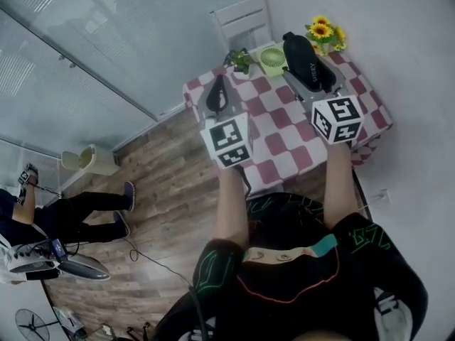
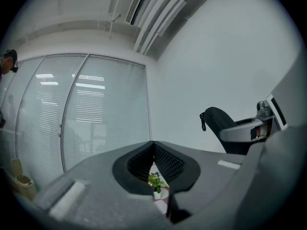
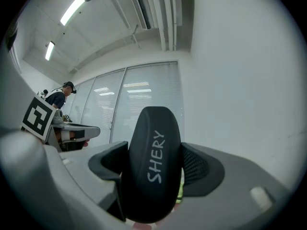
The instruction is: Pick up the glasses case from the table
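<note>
The glasses case (image 1: 301,57) is a black oval hard case with "SHERY" printed on it. My right gripper (image 1: 313,73) is shut on it and holds it above the far right part of the checkered table (image 1: 284,148). In the right gripper view the case (image 3: 153,162) stands upright between the jaws and fills the gap of the right gripper (image 3: 153,176). My left gripper (image 1: 217,94) hangs over the table's left side, shut with nothing in it. In the left gripper view its tips meet at the left gripper (image 2: 153,145), and the case (image 2: 218,121) shows at the right.
At the table's far edge stand a small green fan (image 1: 271,59), a sunflower pot (image 1: 323,33) and a small plant (image 1: 240,59). A white chair (image 1: 242,16) is behind the table. A glass wall runs at the left, with a bin (image 1: 89,160) and a person (image 1: 64,215) on the wooden floor.
</note>
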Demonstrator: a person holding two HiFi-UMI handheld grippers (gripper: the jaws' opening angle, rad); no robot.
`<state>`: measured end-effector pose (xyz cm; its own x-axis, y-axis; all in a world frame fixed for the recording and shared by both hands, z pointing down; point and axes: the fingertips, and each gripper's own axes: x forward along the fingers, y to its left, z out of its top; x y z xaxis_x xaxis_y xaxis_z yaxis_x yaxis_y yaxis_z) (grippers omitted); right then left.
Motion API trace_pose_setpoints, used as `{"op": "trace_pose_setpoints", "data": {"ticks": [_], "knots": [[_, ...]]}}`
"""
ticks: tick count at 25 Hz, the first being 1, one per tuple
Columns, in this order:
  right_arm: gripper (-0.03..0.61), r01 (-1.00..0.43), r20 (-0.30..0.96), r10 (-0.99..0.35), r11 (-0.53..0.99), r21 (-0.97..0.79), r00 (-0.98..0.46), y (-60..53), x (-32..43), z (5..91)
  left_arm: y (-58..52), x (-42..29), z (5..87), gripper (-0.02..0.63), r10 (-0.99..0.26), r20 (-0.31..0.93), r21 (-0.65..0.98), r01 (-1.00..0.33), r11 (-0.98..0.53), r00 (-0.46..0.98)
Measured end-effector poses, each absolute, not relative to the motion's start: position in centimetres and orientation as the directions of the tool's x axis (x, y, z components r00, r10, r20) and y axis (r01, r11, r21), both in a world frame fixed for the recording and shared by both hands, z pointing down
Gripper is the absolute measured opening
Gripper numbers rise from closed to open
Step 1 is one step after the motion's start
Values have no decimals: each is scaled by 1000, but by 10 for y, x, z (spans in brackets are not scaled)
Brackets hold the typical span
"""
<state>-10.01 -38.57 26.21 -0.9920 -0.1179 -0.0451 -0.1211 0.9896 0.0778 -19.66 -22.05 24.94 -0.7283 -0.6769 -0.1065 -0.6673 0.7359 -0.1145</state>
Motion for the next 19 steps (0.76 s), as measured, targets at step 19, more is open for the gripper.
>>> {"op": "trace_pose_setpoints", "data": {"ticks": [19], "knots": [[348, -103, -85, -93, 986, 130, -992, -385, -106, 259, -228, -204, 259, 9, -679, -102, -114, -670, 734, -726]]}}
